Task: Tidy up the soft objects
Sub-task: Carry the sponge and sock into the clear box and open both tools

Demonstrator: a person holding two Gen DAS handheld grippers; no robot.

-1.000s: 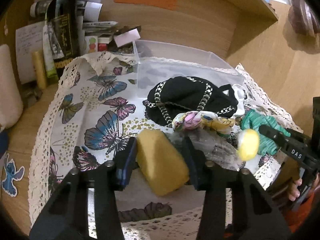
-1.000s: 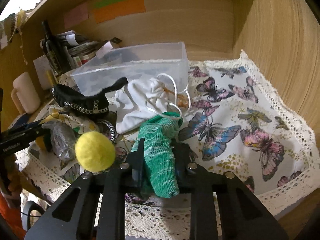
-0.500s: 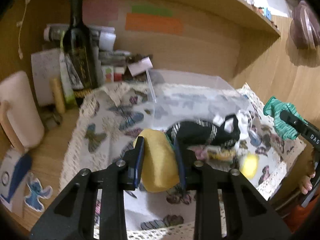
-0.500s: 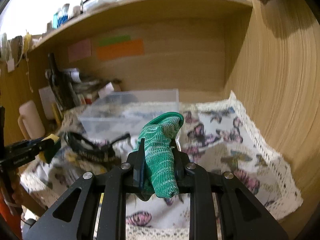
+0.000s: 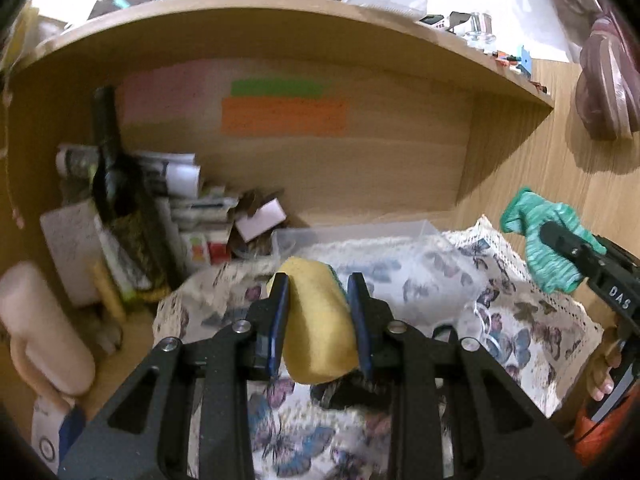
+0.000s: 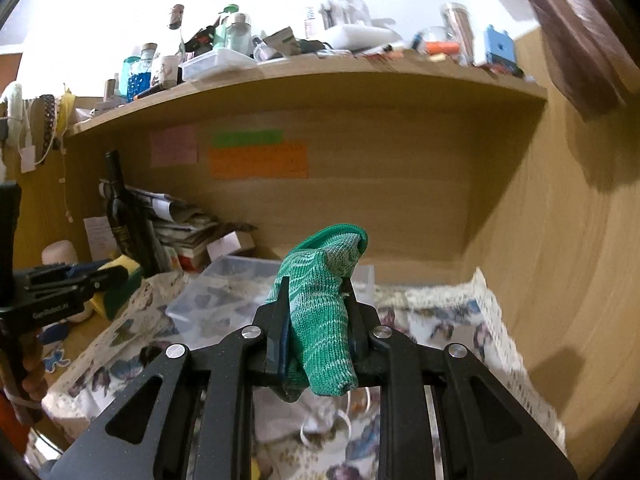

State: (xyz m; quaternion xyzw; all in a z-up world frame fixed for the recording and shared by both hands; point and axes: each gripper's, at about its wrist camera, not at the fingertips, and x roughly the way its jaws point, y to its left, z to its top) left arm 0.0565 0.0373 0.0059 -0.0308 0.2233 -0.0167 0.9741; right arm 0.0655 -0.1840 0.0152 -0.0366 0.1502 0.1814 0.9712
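My left gripper [image 5: 318,284] is shut on a yellow sponge [image 5: 318,322] with a green backing and holds it in the air above the butterfly cloth [image 5: 520,320]. My right gripper [image 6: 316,288] is shut on a green knitted sock [image 6: 322,312], also lifted. The sock shows at the right of the left wrist view [image 5: 544,236]; the sponge shows at the left of the right wrist view [image 6: 116,284]. A clear plastic bin [image 6: 224,292] stands at the back of the cloth, ahead of both grippers. A black fabric item [image 5: 352,390] and white cords [image 6: 336,424] lie below, mostly hidden.
A dark wine bottle [image 5: 114,184], papers and small boxes [image 5: 200,216] crowd the back left corner. A cream cylinder [image 5: 40,328] stands at the far left. A wooden shelf [image 6: 320,84] with jars overhangs the desk; a wooden side wall [image 6: 560,240] closes the right.
Both grippers have risen well above the cloth with the sponge and the sock still held. The pile of soft items has dropped below the fingers and mostly out of view.
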